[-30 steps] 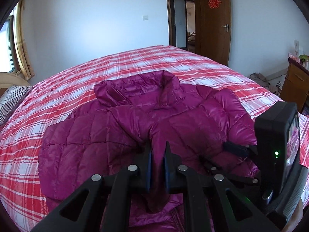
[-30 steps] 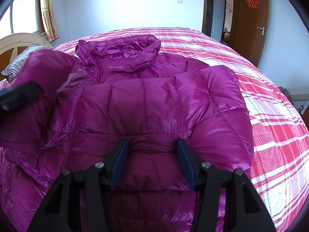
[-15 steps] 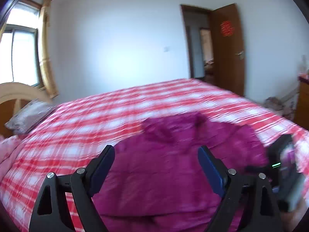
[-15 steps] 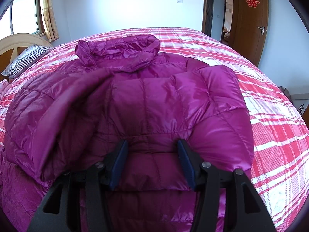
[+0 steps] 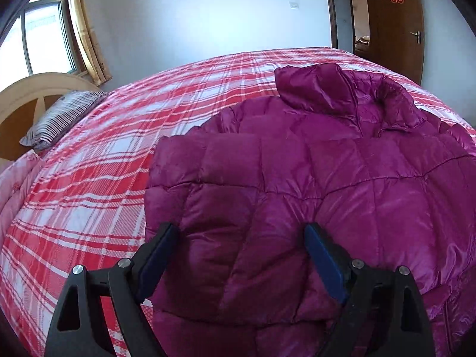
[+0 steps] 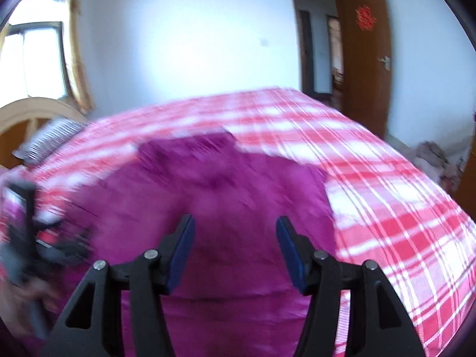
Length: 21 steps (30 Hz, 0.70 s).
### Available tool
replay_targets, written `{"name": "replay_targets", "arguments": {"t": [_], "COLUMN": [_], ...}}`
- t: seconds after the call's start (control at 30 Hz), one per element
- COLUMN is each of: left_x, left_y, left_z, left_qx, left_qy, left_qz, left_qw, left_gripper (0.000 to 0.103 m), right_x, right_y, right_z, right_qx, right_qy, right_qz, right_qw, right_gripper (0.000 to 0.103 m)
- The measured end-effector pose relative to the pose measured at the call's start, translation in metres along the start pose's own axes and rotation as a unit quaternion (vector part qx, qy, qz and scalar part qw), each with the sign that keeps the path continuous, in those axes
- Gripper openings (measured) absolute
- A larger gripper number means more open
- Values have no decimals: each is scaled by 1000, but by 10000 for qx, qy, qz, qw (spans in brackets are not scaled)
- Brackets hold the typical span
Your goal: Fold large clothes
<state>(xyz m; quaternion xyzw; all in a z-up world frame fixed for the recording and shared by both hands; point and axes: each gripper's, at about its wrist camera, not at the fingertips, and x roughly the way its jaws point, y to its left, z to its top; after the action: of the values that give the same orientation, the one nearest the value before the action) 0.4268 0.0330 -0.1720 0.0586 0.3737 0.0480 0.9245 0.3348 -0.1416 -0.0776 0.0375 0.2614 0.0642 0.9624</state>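
Note:
A magenta quilted down jacket [image 5: 297,184] lies on a red-and-white plaid bed [image 5: 104,178], collar toward the far side, with both sleeves folded across its front. My left gripper [image 5: 241,238] is open and empty, its jaws wide apart just above the jacket's near left part. In the blurred right wrist view the jacket [image 6: 214,202] lies ahead and my right gripper [image 6: 235,235] is open and empty above it. The left gripper's body shows at that view's left edge [image 6: 23,232].
A striped pillow [image 5: 62,116] and a wooden headboard [image 5: 26,95] are at the bed's left end. A window with curtains [image 5: 47,35] is behind them. A brown door [image 5: 392,26] stands open at the right. A wooden cabinet edge [image 6: 468,178] stands at the far right.
My left gripper let go of the sleeve it held, opened wide and swung back down over the jacket. The sleeve now lies folded across the front. My right gripper has lifted and pulled back, blurred.

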Motion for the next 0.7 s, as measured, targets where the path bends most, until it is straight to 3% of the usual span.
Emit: {"name": "replay_targets", "arguments": {"t": [0.07,0.13,0.17,0.23,0.33,0.5,0.6,0.7], "left_x": [-3,-17,-26,-48,-64,-30,5,31], "left_y": [3,10,13,21,22,1,-1,4], "left_z": [0,3,5,10,28,46,36,20], "left_qx": [-60,-174,-222,-364,-396,-207,-268,-379], "left_qy": [-31,-244,-369,-718,-1010,-587,-105,300], "left_qz": [-38,-9,-54,-265,-694,-987,-832,-1002], "left_qw": [10000,9996,9991,9964,9917,9932,9961,9938], "left_gripper": [88,88,88,88,88,88,88,89], "right_x": [4,23,37,64,90,100,105,108], "right_y": [21,43,54,67,69,59,57,56], "right_z": [12,16,13,3,-20,-35,-36,-37], "right_qx": [-5,-109,-234,-382,-490,-208,-186,-147], "right_qy": [112,383,525,869,1113,1277,1294,1300], "right_qz": [565,1017,1113,1277,986,1060,1059,1070], "right_qw": [9983,9940,9921,9873,9877,9859,9857,9856], "right_gripper": [57,46,40,39,38,38,38,38]}}
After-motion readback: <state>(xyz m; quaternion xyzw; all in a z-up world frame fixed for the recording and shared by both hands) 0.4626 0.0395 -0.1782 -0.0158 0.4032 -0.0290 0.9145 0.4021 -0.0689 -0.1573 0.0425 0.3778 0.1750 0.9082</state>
